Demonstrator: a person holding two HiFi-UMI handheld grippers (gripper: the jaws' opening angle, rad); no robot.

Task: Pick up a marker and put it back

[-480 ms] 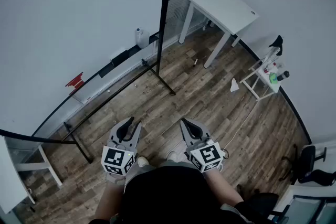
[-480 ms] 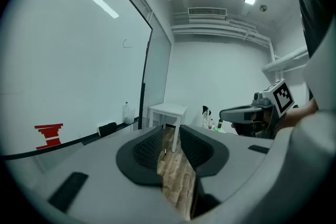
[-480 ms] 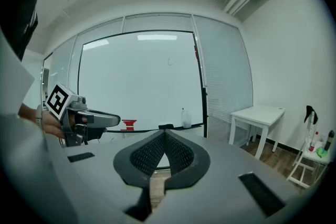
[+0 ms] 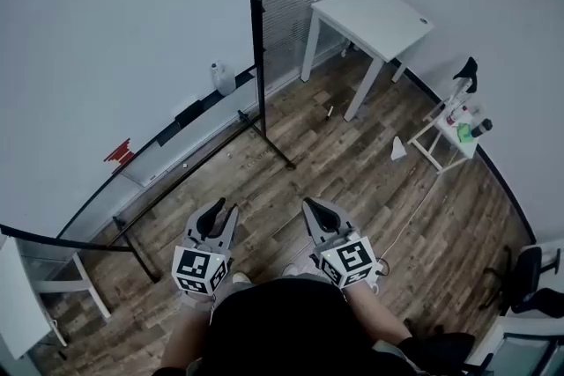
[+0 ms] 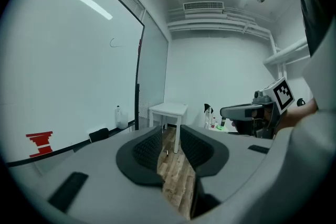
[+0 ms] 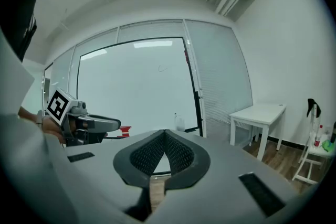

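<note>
A whiteboard [image 4: 106,40] on a black frame stands at the left, with a ledge along its lower edge. On the ledge lie a red item [image 4: 119,152], too small to tell what it is, a black eraser [image 4: 187,113] and a white spray bottle [image 4: 218,77]. The red item [image 5: 40,143] also shows in the left gripper view. My left gripper [image 4: 218,216] is held low near the body, open, with only floor between its jaws. My right gripper [image 4: 319,211] hangs beside it, shut with its tips touching and holding nothing. Both are well short of the ledge.
A white table [image 4: 374,18] stands at the back right by the blinds. A small white rack [image 4: 445,136] with bottles is at the right wall. A scrap of paper [image 4: 398,150] and a small dark object [image 4: 329,112] lie on the wood floor. An office chair [image 4: 529,282] sits at the lower right.
The head view has shifted, so the whiteboard and its ledge items sit further left and lower. Both grippers keep their places and jaw states.
</note>
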